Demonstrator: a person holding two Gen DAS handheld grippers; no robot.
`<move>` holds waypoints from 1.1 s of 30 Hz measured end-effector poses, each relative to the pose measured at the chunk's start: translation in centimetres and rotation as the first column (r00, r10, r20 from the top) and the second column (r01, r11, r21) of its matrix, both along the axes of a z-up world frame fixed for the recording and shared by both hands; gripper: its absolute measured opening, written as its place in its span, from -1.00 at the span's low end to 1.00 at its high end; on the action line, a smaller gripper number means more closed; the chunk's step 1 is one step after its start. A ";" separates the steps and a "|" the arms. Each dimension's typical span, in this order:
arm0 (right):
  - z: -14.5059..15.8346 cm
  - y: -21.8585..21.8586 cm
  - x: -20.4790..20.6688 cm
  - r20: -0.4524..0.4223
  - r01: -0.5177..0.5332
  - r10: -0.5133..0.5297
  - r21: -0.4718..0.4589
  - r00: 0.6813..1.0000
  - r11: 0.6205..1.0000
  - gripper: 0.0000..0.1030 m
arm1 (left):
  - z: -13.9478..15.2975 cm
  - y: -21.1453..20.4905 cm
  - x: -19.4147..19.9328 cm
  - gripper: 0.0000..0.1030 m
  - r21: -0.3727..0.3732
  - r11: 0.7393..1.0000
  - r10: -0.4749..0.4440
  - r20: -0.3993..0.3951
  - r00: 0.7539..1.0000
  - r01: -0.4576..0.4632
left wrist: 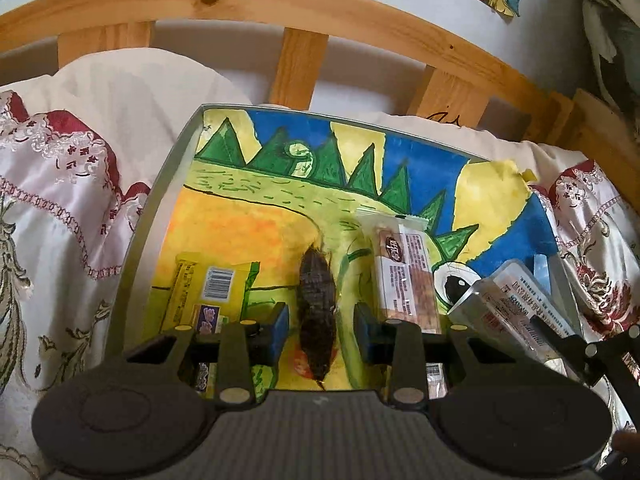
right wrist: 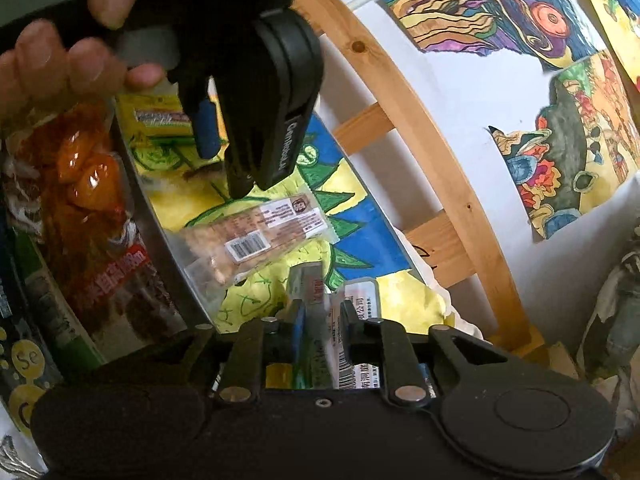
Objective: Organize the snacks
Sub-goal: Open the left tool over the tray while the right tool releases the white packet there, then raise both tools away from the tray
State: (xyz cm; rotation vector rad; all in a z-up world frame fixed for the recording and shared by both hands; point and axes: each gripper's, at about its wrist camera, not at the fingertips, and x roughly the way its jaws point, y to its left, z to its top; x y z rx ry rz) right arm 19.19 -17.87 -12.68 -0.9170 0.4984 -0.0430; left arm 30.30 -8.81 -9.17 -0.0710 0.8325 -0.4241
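A grey tray point(left wrist: 138, 232) lined with a dinosaur drawing lies on the bed. My left gripper point(left wrist: 321, 330) is open, its blue pads on either side of a dark brown wrapped snack point(left wrist: 316, 304) lying on the tray. A yellow snack pack point(left wrist: 208, 292) lies to its left and a nut bar in clear wrap point(left wrist: 404, 276) to its right. My right gripper point(right wrist: 322, 320) is shut on a silvery clear-wrapped snack point(right wrist: 320, 308) and holds it over the tray's right side; that snack also shows in the left wrist view point(left wrist: 508, 300). The nut bar point(right wrist: 256, 236) and the left gripper point(right wrist: 248, 92) show in the right wrist view.
An orange and red snack bag point(right wrist: 92, 216) and other packs lie outside the tray's near edge point(right wrist: 160, 240). A wooden slatted headboard point(left wrist: 300, 72) stands behind the tray, with pillows point(left wrist: 132, 92) and an embroidered cover point(left wrist: 60, 200). Drawings point(right wrist: 568, 140) hang on the wall.
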 end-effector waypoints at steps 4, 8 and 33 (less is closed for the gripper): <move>1.1 -0.1 -0.3 0.012 0.002 -0.003 0.060 1.000 0.998 -0.43 | 0.9 0.0 -0.6 0.09 0.015 1.000 0.013 0.016 1.000 -0.013; 2.6 -0.5 -0.8 0.030 0.013 -0.017 0.151 0.999 0.988 -0.28 | 2.6 0.6 -1.8 0.38 0.016 1.000 0.026 0.058 0.998 -0.027; 13.3 -2.8 -13.4 0.230 -0.060 -0.090 0.571 0.969 0.819 0.89 | 12.4 6.9 -18.6 0.99 0.018 0.982 0.171 0.330 0.928 -0.188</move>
